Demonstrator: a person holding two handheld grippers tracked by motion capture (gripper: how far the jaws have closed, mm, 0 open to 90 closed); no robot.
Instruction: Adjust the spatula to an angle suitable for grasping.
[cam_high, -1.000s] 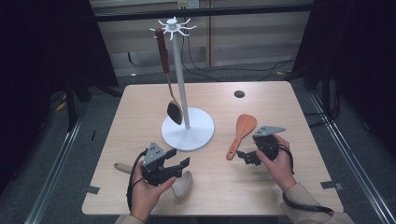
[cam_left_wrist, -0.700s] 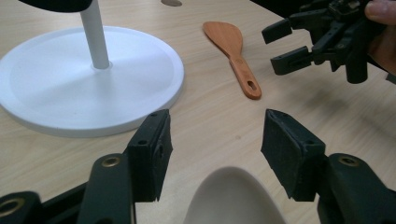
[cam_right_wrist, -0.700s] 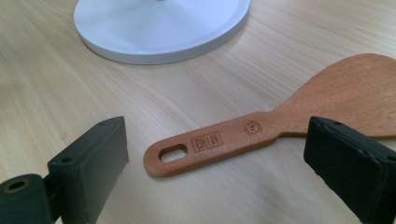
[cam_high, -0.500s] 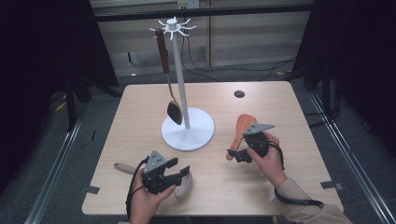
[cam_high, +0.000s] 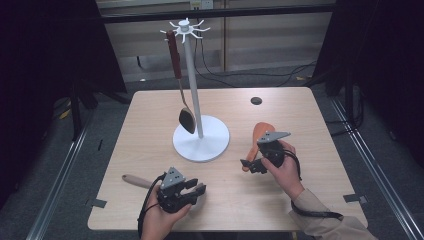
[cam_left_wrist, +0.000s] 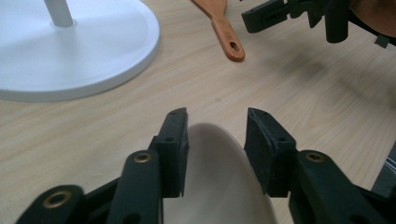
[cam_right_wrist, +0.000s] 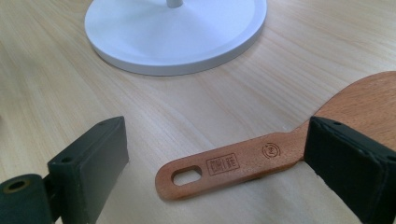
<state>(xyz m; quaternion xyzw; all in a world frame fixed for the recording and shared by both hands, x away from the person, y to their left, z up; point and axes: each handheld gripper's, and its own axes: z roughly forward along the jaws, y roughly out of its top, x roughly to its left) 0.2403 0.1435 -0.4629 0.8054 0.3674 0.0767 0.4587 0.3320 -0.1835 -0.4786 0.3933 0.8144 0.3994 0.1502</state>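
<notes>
A white stand (cam_high: 201, 145) rises mid-table, and a metal spoon (cam_high: 186, 119) with a brown handle hangs from one of its top hooks. Right of the base lies an orange-brown wooden spatula (cam_high: 260, 131) (cam_right_wrist: 233, 161). My right gripper (cam_high: 252, 164) (cam_right_wrist: 215, 135) is wide open, one jaw on each side of the spatula's handle. Near the front edge lies a pale spoon (cam_high: 135, 181) with a wooden handle. Its cream head (cam_left_wrist: 215, 186) sits under and between the jaws of my left gripper (cam_high: 196, 187) (cam_left_wrist: 217, 126), which is open.
The stand's round base (cam_left_wrist: 74, 46) (cam_right_wrist: 177, 32) lies close ahead of both grippers. A small dark hole (cam_high: 256, 100) marks the table's far right. Bare wood stretches along the left side and the back. Dark floor and rails surround the table.
My right gripper has moved left, so its jaws now straddle the spatula's handle. The left gripper has drawn slightly nearer the front edge, over the pale spoon's head.
</notes>
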